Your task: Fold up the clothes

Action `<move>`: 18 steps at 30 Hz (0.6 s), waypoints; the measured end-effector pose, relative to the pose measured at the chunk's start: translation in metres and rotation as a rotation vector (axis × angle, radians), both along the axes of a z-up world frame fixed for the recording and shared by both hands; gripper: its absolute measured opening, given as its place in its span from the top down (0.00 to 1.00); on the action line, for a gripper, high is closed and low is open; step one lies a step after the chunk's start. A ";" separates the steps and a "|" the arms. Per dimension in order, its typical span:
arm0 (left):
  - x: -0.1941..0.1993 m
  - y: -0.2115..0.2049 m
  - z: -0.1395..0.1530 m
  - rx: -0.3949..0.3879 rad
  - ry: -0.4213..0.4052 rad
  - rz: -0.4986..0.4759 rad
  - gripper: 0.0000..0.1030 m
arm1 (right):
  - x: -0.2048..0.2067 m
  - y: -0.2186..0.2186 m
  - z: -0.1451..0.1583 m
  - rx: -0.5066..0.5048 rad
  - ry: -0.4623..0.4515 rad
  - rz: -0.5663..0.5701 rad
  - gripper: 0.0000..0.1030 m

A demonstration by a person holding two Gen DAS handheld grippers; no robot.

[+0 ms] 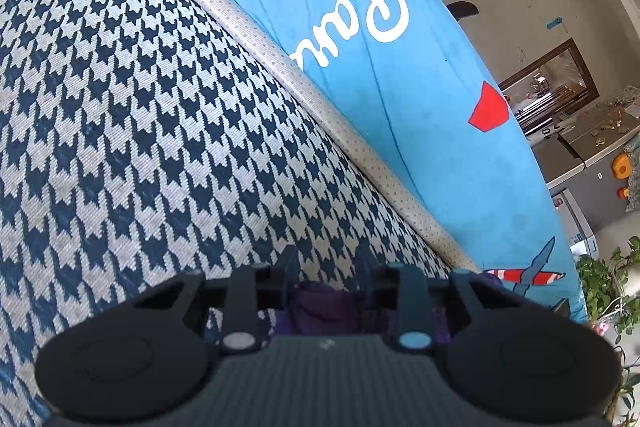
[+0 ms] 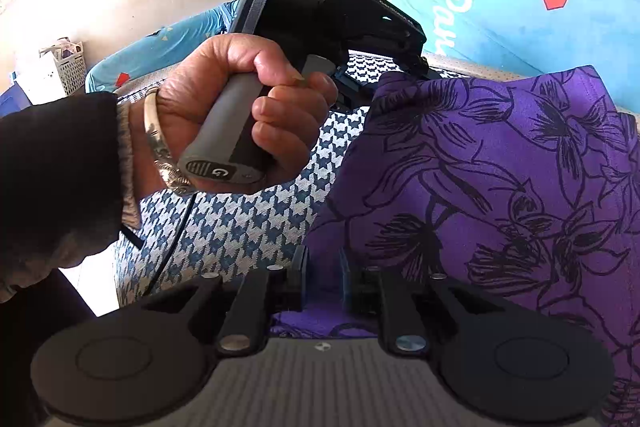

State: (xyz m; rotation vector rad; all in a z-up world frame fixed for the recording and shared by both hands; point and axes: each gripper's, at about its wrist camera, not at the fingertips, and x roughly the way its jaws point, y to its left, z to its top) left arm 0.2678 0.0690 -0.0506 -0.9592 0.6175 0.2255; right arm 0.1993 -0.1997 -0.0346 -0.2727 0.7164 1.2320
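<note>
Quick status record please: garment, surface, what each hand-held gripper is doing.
garment: purple floral cloth, lying partly spread
surface: houndstooth cover, blue bedding behind it
left hand-held gripper: jaws narrowed around a corner of the purple cloth; held by a hand
right hand-held gripper: shut on the cloth's near edge
fold: not yet made

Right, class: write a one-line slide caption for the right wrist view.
Both tools grip a purple floral garment over the houndstooth cover, right tool near, left tool ahead.
</note>
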 end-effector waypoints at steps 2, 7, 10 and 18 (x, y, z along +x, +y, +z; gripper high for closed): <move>0.006 0.000 -0.004 -0.018 0.006 -0.007 0.74 | -0.001 0.000 0.000 -0.010 -0.006 0.012 0.86; 0.008 0.000 -0.002 -0.014 0.021 -0.016 0.69 | 0.001 -0.001 -0.001 -0.012 -0.009 0.036 0.86; -0.001 0.003 0.001 -0.005 0.041 0.000 0.55 | 0.006 0.000 0.002 -0.002 0.013 0.036 0.86; -0.037 0.007 0.017 -0.023 0.016 -0.010 0.37 | 0.008 0.003 0.002 -0.009 0.009 0.028 0.86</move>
